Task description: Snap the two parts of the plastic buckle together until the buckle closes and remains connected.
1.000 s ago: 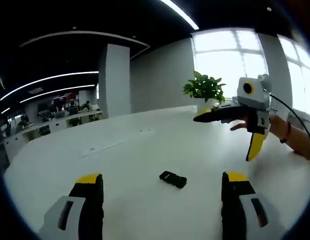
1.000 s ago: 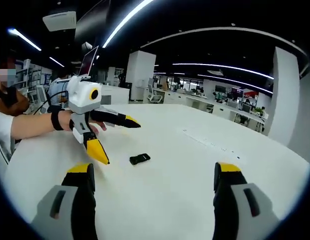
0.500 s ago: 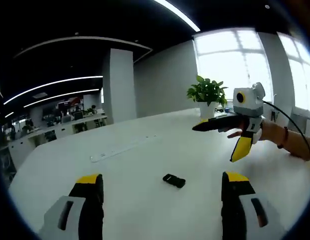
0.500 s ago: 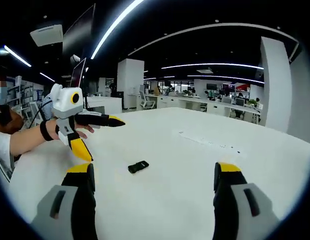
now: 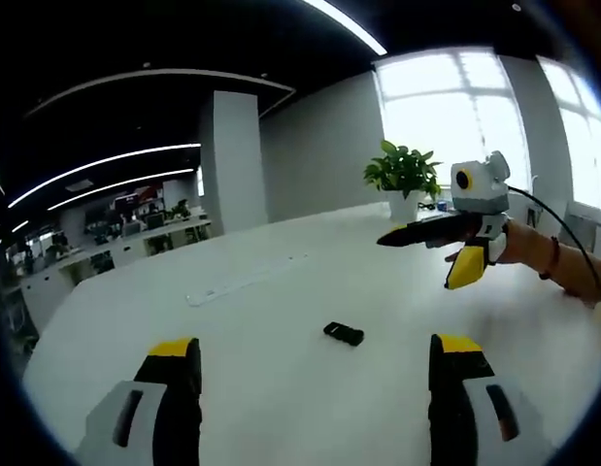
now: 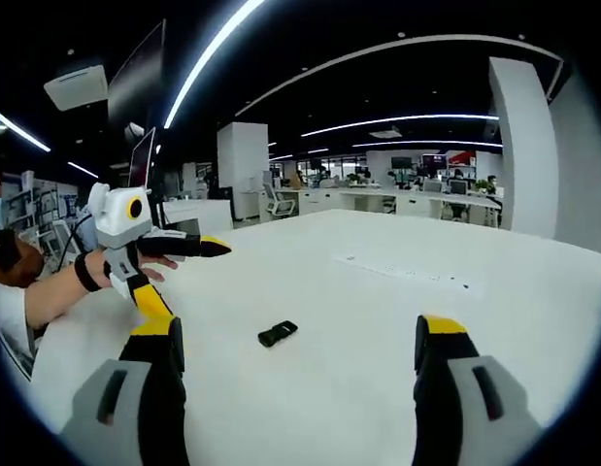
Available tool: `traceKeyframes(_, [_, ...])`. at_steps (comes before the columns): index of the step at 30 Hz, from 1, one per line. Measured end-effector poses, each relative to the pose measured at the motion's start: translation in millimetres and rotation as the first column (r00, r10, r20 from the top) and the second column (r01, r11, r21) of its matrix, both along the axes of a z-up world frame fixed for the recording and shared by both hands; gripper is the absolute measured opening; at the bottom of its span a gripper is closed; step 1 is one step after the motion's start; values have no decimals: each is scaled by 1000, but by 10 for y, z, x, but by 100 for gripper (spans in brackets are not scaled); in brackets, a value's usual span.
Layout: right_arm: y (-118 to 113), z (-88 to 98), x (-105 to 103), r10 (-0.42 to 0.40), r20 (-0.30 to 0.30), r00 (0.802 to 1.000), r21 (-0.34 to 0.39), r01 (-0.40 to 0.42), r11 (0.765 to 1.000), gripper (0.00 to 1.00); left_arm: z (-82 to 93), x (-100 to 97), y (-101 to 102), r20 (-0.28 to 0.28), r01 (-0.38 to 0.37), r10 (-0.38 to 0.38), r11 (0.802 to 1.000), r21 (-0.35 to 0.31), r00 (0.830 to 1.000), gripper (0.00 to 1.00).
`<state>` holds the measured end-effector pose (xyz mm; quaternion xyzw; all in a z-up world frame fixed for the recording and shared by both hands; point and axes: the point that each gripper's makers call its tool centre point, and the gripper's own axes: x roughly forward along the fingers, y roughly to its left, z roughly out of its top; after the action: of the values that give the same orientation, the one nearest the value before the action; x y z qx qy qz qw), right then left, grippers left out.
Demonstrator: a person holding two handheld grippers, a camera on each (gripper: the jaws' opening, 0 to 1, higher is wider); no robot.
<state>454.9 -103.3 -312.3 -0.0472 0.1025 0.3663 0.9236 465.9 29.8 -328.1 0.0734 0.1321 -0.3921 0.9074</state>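
Buckle [image 5: 344, 334] lies flat on the white table [image 5: 261, 320], black and in one piece as far as you can see, alone on the bare surface. In the left gripper view it sits ahead of your left gripper [image 5: 315, 374], a little to the right of the middle between the two yellow-tipped jaws, well apart from both. Those jaws stand wide apart and hold nothing.

In the right gripper view the buckle [image 6: 278, 333] lies ahead of your right gripper [image 6: 298, 349], nearer the left jaw than the right but touching neither. This gripper too is spread wide and empty.

Each gripper shows in the other's camera. In the left gripper view your right gripper [image 5: 441, 254] hangs above the table to the right of the buckle, one dark jaw pointing left and level, the other yellow-tipped jaw pointing down, so the two are splayed far apart with nothing between them. Your hand [image 5: 504, 248] grips it from behind, with a dark band at the wrist. In the right gripper view your left gripper [image 6: 188, 277] is held up at the left, likewise splayed and empty, with your hand [image 6: 111, 267] around it and a dark wrist strap on the forearm.

Behind the right gripper a potted plant [image 5: 403, 175] stands on the far edge of the table before bright windows [image 5: 455, 107]. A pale strip [image 5: 244, 282] lies across the table beyond the buckle.
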Motion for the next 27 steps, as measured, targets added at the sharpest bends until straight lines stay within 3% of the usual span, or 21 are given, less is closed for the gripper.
traceKeyframes(8, [-124,101,-268,-60,14,998,9,60,998,99,126,-206,184,-56,-55,51,995,-82,997,99])
traceKeyframes(11, [-116,148,-401,-63,1,998,38,63,997,99,91,-294,243,-39,-65,63,996,-61,997,97])
traceKeyframes(12, [-161,186,-403,-100,-25,995,88,102,991,98,82,-293,267,-44,-73,71,996,-54,996,97])
traceKeyframes(13, [-122,189,-475,-69,-72,995,118,77,990,95,78,-311,279,-47,-74,71,996,-49,996,97])
traceKeyframes(15, [-52,288,-557,-18,-30,999,176,23,984,96,93,-350,282,-44,-71,69,996,-48,997,95])
traceKeyframes(18, [-144,235,-571,-56,-10,998,79,56,995,96,121,-410,242,-34,-58,57,998,-38,998,95])
traceKeyframes(27, [-222,250,-708,-72,38,997,32,70,997,96,200,-580,249,-13,-40,40,998,-50,999,94])
